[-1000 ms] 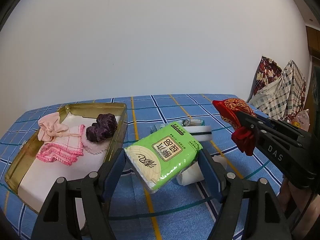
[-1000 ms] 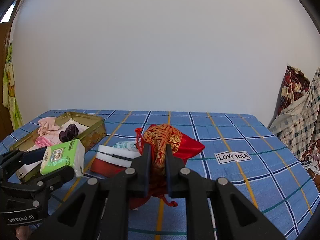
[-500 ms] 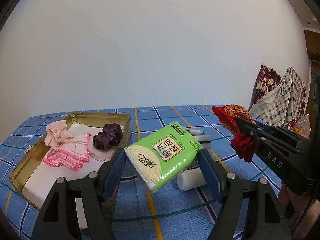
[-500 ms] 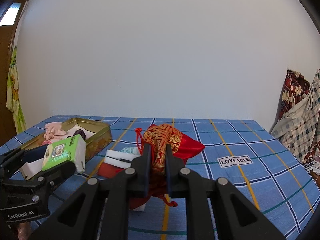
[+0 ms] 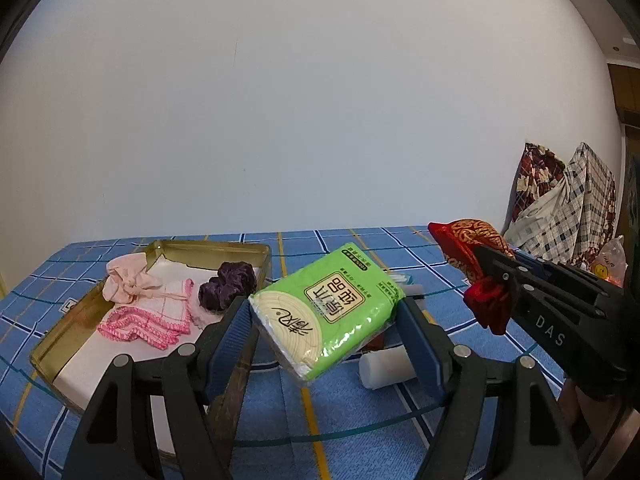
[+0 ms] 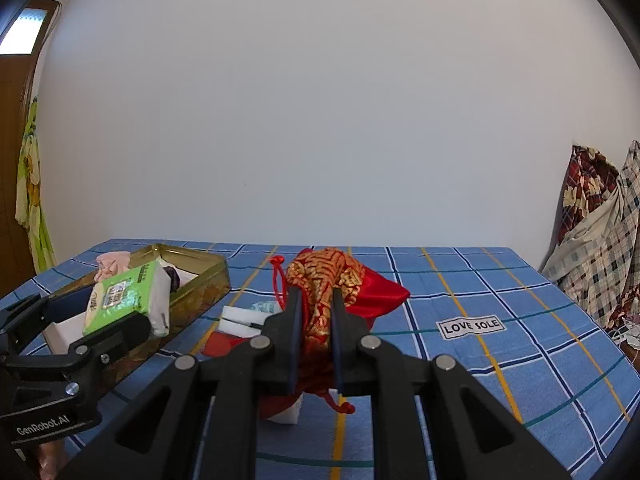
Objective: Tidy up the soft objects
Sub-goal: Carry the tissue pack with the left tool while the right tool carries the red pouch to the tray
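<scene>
My left gripper (image 5: 324,308) is shut on a green tissue pack (image 5: 328,308) and holds it in the air beside the right rim of a gold tin tray (image 5: 52,344). The tray holds a pink cloth (image 5: 148,312), a peach bow (image 5: 124,280) and a dark purple scrunchie (image 5: 228,284). My right gripper (image 6: 316,300) is shut on a red and gold drawstring pouch (image 6: 324,276) and holds it above the table. The pouch (image 5: 472,248) and the tissue pack (image 6: 128,300) each show in the other wrist view.
The table has a blue checked cloth (image 6: 500,288) with a "LOVE SOLE" label (image 6: 472,326). White foam blocks (image 6: 240,320) and a red item lie below the pouch. A white roll (image 5: 384,368) lies under the tissue pack. Plaid fabric bundles (image 6: 600,240) stand at the right.
Both grippers have risen and tilted up with their loads; the table sits lower in both views. The tissue pack has come closer to the tray's right rim.
</scene>
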`<state>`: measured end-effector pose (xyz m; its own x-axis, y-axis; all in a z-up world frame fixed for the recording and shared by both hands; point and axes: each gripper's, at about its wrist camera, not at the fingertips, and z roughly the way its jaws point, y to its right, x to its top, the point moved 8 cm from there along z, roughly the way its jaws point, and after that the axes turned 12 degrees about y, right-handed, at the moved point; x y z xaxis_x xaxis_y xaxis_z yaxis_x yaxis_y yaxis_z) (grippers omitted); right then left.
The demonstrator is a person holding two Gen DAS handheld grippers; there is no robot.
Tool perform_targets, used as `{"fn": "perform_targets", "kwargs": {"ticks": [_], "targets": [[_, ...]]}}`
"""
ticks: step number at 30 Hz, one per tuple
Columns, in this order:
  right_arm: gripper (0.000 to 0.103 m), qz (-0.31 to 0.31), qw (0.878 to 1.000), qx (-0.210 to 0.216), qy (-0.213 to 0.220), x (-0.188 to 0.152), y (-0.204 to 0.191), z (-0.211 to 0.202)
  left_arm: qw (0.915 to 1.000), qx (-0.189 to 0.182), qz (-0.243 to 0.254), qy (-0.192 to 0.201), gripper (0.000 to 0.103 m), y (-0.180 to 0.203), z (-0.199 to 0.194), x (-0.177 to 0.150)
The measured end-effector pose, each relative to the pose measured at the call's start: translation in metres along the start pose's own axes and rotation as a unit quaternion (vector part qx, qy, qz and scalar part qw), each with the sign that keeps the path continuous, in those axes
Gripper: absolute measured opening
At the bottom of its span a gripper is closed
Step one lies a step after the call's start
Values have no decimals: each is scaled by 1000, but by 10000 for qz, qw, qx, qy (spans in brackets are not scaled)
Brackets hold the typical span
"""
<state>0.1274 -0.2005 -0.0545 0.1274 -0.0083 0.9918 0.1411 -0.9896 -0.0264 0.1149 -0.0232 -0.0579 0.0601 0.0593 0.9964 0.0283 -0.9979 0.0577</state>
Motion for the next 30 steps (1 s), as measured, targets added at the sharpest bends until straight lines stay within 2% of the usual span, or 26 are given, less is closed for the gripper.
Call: {"fn": "perform_targets", "kwargs": {"ticks": [30], "targets": [[13,47,9997,73,231,6,-7,-9,9983,358,136,437,76,-17,-12,8]]}}
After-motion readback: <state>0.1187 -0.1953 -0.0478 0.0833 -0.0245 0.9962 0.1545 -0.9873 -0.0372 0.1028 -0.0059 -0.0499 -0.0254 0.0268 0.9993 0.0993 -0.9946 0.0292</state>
